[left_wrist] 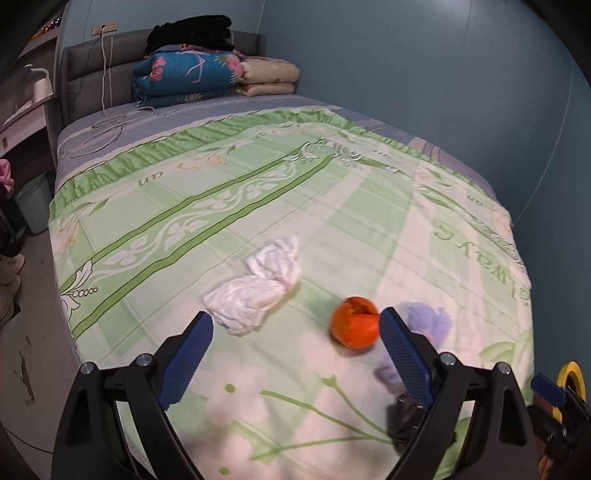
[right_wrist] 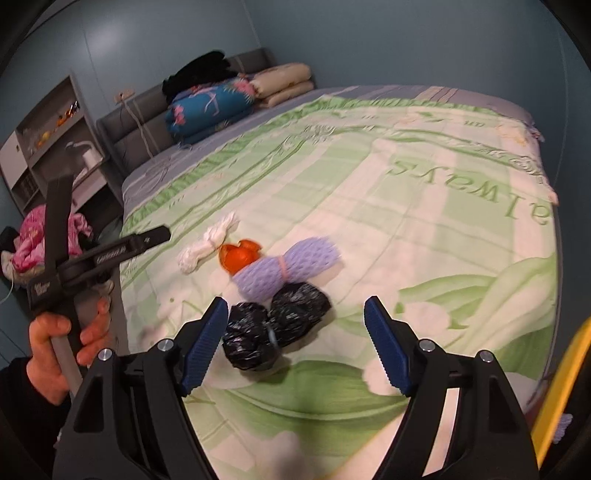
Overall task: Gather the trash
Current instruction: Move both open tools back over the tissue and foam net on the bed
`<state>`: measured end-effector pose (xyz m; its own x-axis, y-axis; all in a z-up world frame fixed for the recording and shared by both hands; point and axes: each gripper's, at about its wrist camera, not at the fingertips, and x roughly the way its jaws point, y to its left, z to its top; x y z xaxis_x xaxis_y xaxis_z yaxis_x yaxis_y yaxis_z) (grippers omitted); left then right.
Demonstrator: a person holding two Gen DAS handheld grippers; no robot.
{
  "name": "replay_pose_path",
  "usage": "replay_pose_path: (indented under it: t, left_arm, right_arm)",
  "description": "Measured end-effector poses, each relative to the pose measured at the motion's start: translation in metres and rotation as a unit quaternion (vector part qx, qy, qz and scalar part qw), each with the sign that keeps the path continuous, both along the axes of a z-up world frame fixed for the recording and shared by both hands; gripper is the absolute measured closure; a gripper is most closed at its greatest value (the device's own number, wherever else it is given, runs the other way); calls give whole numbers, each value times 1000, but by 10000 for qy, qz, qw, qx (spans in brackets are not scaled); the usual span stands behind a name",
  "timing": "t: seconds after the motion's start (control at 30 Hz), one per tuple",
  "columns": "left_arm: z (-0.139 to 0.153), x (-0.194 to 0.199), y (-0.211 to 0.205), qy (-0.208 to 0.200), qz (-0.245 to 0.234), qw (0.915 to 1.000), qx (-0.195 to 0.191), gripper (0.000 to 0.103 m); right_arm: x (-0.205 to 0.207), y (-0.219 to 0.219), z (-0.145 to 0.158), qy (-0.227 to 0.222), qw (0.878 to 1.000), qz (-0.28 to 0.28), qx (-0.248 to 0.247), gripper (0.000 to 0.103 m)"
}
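Trash lies on the green floral bedspread point(left_wrist: 258, 192). In the left wrist view, crumpled white tissue point(left_wrist: 258, 288) and an orange peel point(left_wrist: 355, 327) lie just ahead of my open, empty left gripper point(left_wrist: 295, 332); the peel touches its right finger. A purple foam net point(left_wrist: 428, 321) lies behind that finger. In the right wrist view, a crumpled black plastic bag point(right_wrist: 275, 325) lies between the fingers of my open, empty right gripper point(right_wrist: 295, 325), near the left finger. The purple foam net point(right_wrist: 288, 267), orange peel point(right_wrist: 238, 256) and white tissue point(right_wrist: 207, 247) lie beyond it.
Folded quilts point(left_wrist: 192, 74) and black clothes point(left_wrist: 192, 31) are stacked by the grey headboard, with a white cable point(left_wrist: 110, 122) on the bed. A pale bin point(left_wrist: 35, 206) stands on the floor at the left. The blue wall runs along the bed's right side.
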<state>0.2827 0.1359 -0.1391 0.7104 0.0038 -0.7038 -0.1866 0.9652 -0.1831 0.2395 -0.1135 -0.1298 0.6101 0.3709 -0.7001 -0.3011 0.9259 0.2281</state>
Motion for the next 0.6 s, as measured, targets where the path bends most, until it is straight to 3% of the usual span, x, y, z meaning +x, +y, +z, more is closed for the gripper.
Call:
replay_pose_path:
  t: [0.17,0.5,0.6]
  left_arm:
    - [-19,20,21,191,123,9997,-42,15]
    - [-48,63,52,486,223,9985,-122,15]
    - [-60,70,62,600,254,9973,-340,15]
  right_arm:
    - [18,25,-19,206,9996,170,-119,30]
    - [95,44,-59,1118,9937,-56,23,33]
    - [113,52,-70,1337,9910,-85,24,36]
